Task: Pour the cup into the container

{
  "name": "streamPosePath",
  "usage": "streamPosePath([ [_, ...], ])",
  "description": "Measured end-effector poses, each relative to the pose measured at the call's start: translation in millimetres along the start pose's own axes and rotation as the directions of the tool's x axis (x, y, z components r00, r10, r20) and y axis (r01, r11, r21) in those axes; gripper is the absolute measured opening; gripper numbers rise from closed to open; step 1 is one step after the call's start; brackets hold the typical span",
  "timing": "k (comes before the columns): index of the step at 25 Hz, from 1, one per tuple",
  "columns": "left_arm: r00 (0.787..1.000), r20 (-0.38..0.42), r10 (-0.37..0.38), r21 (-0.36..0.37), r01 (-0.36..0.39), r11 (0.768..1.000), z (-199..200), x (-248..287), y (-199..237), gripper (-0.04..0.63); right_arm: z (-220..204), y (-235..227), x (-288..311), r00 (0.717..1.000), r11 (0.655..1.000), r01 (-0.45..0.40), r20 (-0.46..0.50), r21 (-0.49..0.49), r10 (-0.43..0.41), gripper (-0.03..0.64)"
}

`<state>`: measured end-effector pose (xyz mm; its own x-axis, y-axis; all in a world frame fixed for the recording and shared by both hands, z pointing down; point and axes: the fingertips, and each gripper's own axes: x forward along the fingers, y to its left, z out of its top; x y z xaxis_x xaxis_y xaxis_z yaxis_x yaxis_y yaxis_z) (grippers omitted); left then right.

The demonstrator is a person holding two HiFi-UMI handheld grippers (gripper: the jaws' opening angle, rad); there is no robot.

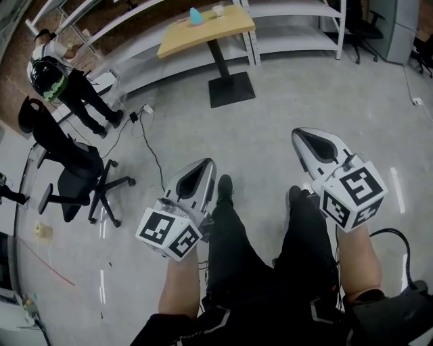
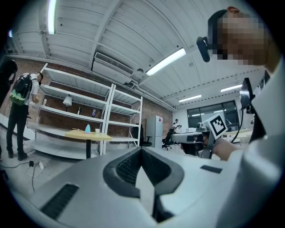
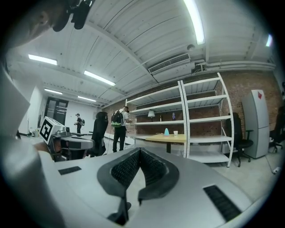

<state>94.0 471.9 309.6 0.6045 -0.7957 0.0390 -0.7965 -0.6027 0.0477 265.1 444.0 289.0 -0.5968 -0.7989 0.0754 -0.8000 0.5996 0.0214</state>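
Note:
A small white cup [image 1: 218, 11] and a light blue container [image 1: 195, 16] stand on a yellow-topped table [image 1: 223, 30] far ahead of me across the floor. Both also show small in the left gripper view, cup [image 2: 97, 130] and container [image 2: 87, 128], and in the right gripper view, cup [image 3: 176, 132] and container [image 3: 166, 132]. My left gripper [image 1: 206, 164] and right gripper [image 1: 301, 135] are held in front of my legs, pointing toward the table. Both are shut with nothing between the jaws, seen up close on the left gripper [image 2: 141, 149] and the right gripper [image 3: 140, 150].
A person with a backpack [image 1: 61, 84] stands at the left by the white shelves [image 1: 291, 27]. A black office chair [image 1: 74, 179] and a floor cable [image 1: 152, 152] lie to my left. The table's black base plate [image 1: 231, 89] rests on the grey floor.

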Motion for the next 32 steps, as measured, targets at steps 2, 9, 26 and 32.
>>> streamPosePath([
  [2,1.000,-0.003,0.012,-0.004,-0.012,1.000,-5,-18,-15,0.000,-5,11,-21,1.000,1.000,0.006,-0.005,0.003,-0.006,0.002],
  [9,0.999,0.009,0.041,-0.001,-0.041,0.999,-6,-77,-68,0.000,-10,52,-94,0.999,0.999,0.038,-0.009,0.003,-0.038,0.002],
  [26,1.000,-0.003,-0.001,0.006,0.001,1.000,-30,-208,-208,0.000,-20,150,-255,0.998,0.998,0.059,-0.002,-0.021,-0.059,0.000],
  [32,1.000,0.013,-0.029,0.026,0.028,0.999,-23,-221,-234,0.000,-17,165,-280,0.998,0.998,0.058,0.009,0.008,-0.058,0.000],
])
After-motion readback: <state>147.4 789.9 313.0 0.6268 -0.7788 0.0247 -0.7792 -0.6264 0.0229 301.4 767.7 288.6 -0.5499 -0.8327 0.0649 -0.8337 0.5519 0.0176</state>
